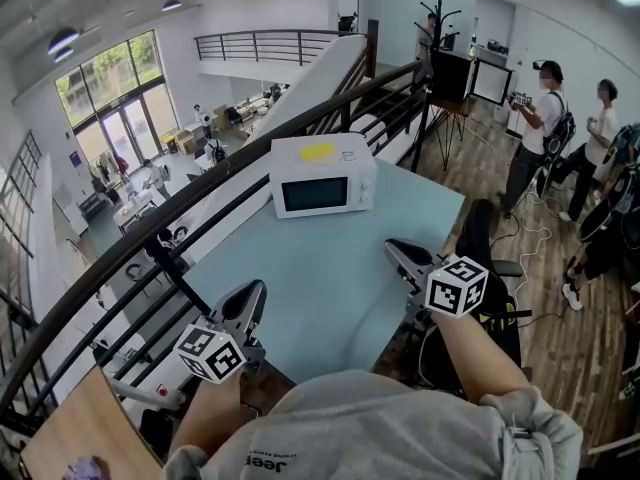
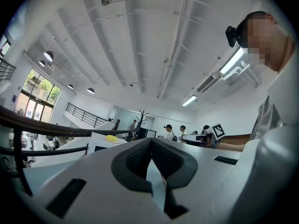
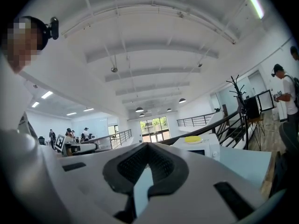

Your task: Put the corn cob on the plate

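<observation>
Corn is nowhere to be seen from any angle: no corn cob on the pale blue table (image 1: 300, 298), none in either tool. The one landmark is the white microwave (image 1: 322, 176) at the table's far edge. On its roof lies a flat yellow thing (image 1: 317, 151), perhaps a small plate, though it is too small to be sure, and nothing rests on it. No other plate shows.

As for progress, I see no cob lying on a plate, so the wanted end state is not on view. My guess is that the cob sits either inside the microwave or somewhere beyond what these views take in.

The only container is the microwave. Its door (image 1: 312, 195) is closed and the window is dark, so I cannot say what is in it.

The left gripper (image 1: 250, 296) hangs at the near edge of the table, in front of the microwave and to its left. Its jaws are pressed together with nothing between them. The right gripper (image 1: 400, 253) is in front of the microwave and to its right, jaws likewise closed and empty.
</observation>
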Demonstrator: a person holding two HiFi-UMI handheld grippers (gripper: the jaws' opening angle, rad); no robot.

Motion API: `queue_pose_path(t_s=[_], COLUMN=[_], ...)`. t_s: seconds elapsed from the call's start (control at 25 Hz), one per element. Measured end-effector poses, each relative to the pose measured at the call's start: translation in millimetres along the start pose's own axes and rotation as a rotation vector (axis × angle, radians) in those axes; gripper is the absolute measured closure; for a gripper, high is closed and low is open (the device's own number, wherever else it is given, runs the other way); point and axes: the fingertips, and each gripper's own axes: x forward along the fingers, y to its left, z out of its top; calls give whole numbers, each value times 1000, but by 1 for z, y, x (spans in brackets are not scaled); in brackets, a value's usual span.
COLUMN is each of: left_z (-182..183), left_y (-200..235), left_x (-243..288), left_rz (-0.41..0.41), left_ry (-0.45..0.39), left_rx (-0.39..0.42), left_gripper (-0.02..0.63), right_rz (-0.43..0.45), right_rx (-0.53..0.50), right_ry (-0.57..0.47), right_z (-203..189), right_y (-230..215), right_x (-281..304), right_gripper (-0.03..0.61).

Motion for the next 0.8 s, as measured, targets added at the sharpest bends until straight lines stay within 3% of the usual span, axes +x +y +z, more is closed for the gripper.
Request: queue_pose_path(t_s=[0.8], left_z=[-3], left_y=[2], left_x=[7], left_rz=[-15], left_ry=[21], left_rx=[1], left_gripper=[595], right_rz=[29], right_rx=[-17], right_ry=[22], right_z=[-5], right_y=[0], right_x=[8], right_gripper=[563])
